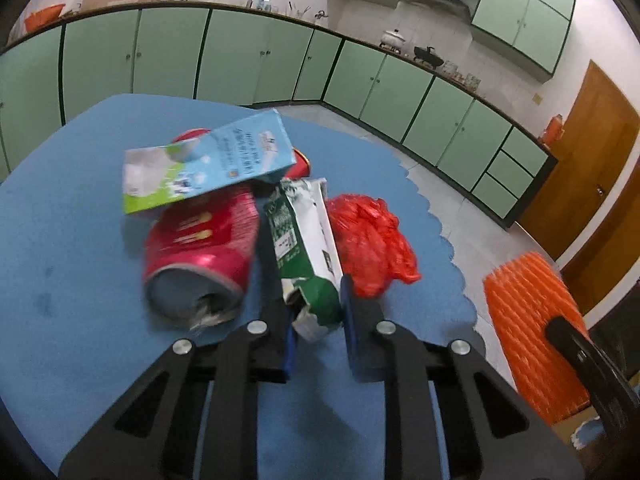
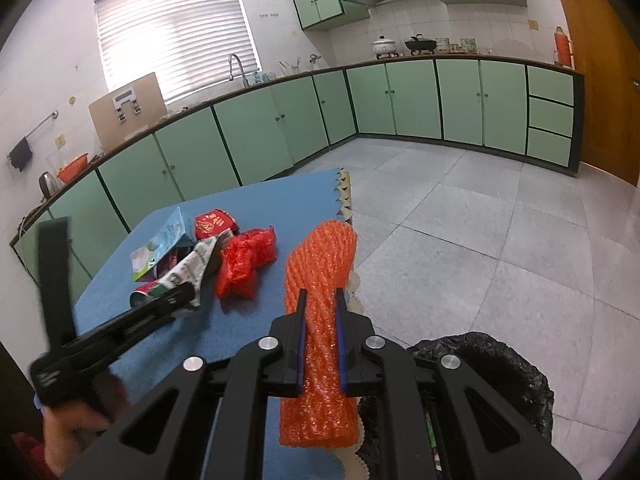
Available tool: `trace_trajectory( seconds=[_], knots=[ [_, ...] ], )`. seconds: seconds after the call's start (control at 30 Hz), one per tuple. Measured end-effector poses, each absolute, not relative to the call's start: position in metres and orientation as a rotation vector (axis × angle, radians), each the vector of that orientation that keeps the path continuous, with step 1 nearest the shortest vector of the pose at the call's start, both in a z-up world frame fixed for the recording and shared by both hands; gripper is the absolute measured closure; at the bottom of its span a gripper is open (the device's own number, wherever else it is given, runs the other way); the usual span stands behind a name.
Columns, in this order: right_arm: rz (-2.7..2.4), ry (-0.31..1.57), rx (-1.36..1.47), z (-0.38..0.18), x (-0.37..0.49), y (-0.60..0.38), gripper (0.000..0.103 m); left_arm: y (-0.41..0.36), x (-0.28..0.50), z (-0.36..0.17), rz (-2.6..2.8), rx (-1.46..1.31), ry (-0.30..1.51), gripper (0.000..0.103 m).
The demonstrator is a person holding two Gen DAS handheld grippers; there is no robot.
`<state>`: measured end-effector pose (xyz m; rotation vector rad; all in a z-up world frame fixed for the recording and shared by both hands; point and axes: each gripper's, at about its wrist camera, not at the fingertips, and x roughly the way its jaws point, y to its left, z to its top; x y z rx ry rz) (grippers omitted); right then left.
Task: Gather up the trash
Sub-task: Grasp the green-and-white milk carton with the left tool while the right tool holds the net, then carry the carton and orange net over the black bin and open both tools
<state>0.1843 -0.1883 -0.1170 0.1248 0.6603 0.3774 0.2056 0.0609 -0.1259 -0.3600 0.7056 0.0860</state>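
Orange foam mesh sleeve [image 2: 320, 304] is clamped tight in the right tool [image 2: 321, 300] above the black bin bag [image 2: 500, 364], while the left tool [image 1: 316, 292] pinches the crumpled green-and-white carton [image 1: 308, 248] among the pile of trash on the blue bench [image 1: 80, 240].

On the blue mat: two crushed red cans [image 1: 200, 248], two flattened cartons [image 1: 208, 160], one crumpled red plastic bag [image 1: 372, 240], one orange foam net sleeve [image 2: 320, 280].
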Motion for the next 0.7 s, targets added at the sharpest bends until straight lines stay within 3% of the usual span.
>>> trace_trajectory(
  seconds=[0.2, 0.23, 0.3, 0.33, 0.47, 0.57, 0.7],
  knots=[
    [0.393, 0.660, 0.116, -0.116, 0.182, -0.182, 0.091, 0.070, 0.167, -0.124, 0.077, -0.307, 0.737, 0.083],
    [0.397, 0.662, 0.115, -0.116, 0.182, -0.180, 0.091, 0.072, 0.166, -0.128, 0.076, -0.320, 0.745, 0.068],
    [0.405, 0.664, 0.112, -0.118, 0.183, -0.185, 0.091, 0.079, 0.167, -0.135, 0.078, -0.365, 0.758, 0.048],
    [0.407, 0.663, 0.104, -0.118, 0.182, -0.183, 0.091, 0.083, 0.168, -0.138, 0.085, -0.376, 0.755, 0.048],
    [0.407, 0.666, 0.088, -0.118, 0.179, -0.184, 0.091, 0.086, 0.182, -0.145, 0.083, -0.377, 0.766, 0.049],
    [0.396, 0.668, 0.086, -0.117, 0.178, -0.184, 0.091, 0.089, 0.187, -0.150, 0.069, -0.402, 0.769, 0.073],
    [0.385, 0.673, 0.084, -0.115, 0.178, -0.181, 0.091, 0.084, 0.181, -0.142, 0.055, -0.364, 0.719, 0.081]
  ],
)
